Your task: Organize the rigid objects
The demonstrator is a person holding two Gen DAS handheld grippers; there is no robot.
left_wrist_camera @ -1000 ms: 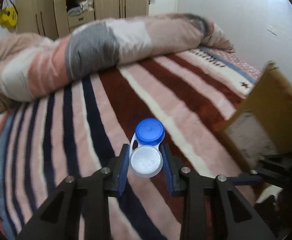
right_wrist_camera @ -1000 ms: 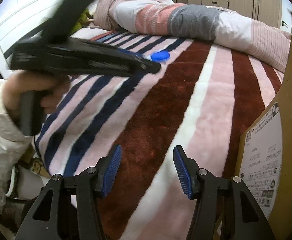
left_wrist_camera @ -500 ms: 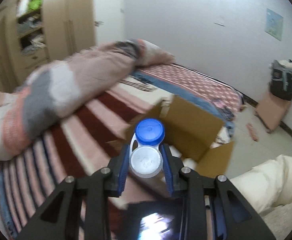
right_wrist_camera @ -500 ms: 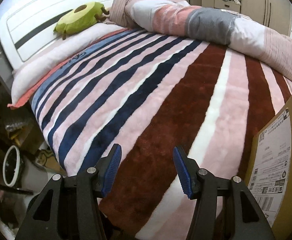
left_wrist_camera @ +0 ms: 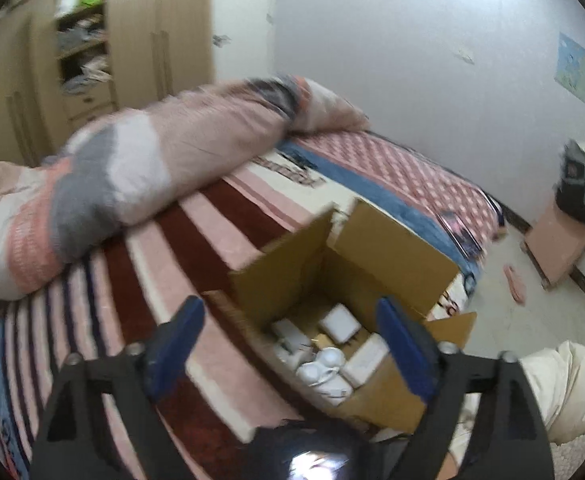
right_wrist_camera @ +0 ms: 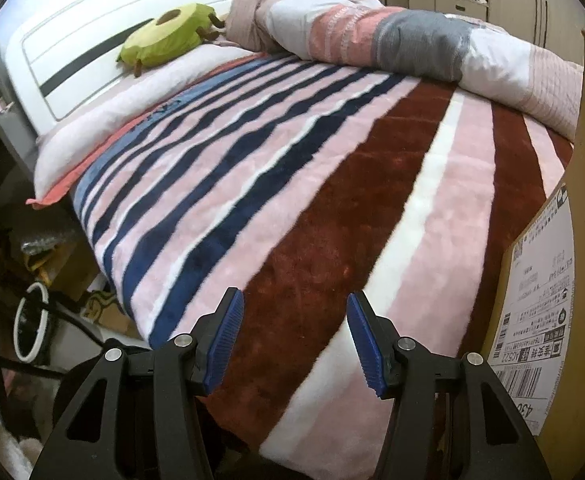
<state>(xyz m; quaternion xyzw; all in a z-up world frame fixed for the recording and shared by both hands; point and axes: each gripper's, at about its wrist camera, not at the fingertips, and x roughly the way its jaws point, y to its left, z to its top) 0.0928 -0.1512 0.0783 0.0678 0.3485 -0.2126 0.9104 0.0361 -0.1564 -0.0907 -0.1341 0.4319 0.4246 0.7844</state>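
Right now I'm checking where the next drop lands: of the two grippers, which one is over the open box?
The left gripper: its open fingers frame the cardboard box below. The right gripper, also open, faces only the striped blanket.

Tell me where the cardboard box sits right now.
In the left wrist view the cardboard box stands open on the striped blanket near the bed's edge, ahead of the left gripper, white items inside.

Left wrist view smeared by motion, white items (left_wrist_camera: 334,354) inside the cardboard box (left_wrist_camera: 388,252) too blurred to name, box's near wall hidden behind a dark shape, right view's box (right_wrist_camera: 580,240) cut off at right edge, label (right_wrist_camera: 540,308) print too small to read
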